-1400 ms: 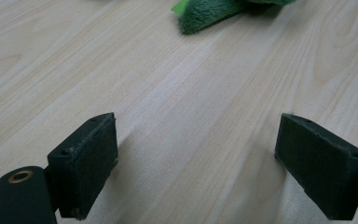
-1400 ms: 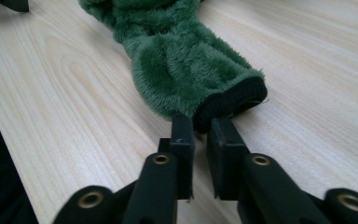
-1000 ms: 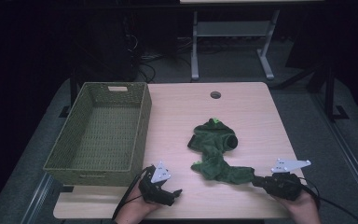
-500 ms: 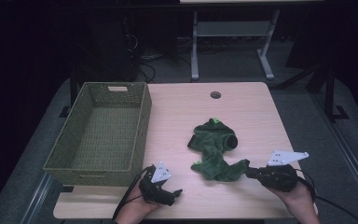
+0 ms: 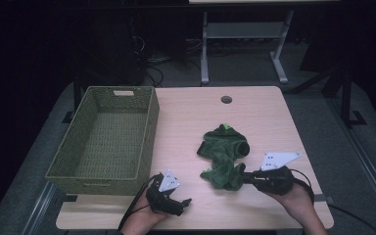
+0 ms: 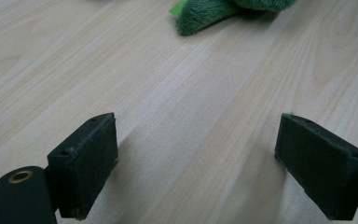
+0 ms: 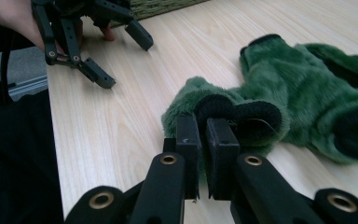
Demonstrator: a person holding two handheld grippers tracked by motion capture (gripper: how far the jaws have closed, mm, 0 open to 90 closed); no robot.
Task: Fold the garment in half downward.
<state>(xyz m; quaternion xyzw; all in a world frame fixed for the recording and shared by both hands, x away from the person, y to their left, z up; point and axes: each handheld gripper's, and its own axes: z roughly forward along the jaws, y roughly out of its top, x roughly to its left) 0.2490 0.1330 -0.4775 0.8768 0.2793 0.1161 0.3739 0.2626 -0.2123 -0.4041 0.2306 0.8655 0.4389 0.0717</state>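
Gripping the near edge of the green fleece garment, the right gripper is holding its jaws nearly together, clamped on a fold of the black-lined cuff, as the right gripper view shows at close range. The garment is lying crumpled on the wooden table, right of centre and toward the person's side, with its far part spreading toward the round cable hole. The near part is bunching up against the right gripper, whose grey three-cornered plate is pointing toward the table's right edge.

The left gripper is resting low over the table's near edge, just beside the front corner of the woven green basket, and its jaws are standing wide apart with bare wood between them in the left gripper view. A tip of the green fleece is showing at the top of that view, well apart from those jaws. The basket is sitting on the table's left side.
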